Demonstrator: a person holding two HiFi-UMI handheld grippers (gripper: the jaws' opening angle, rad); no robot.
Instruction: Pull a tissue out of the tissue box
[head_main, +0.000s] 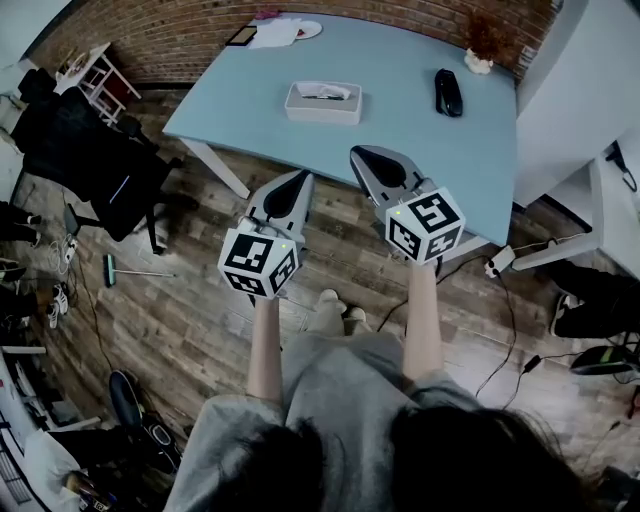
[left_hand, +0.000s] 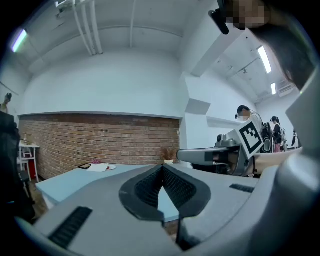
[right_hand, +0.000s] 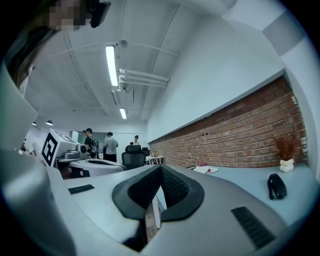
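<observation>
Tissue box (head_main: 323, 103) is sitting flat in the upper centre of my head view, on the light blue table (head_main: 400, 130), well inside its edges. I'm seeing a low, pale rectangular box, long side running left-right, top facing up. White tissue (head_main: 335, 90) is showing, rumpled, in the top opening.
</observation>
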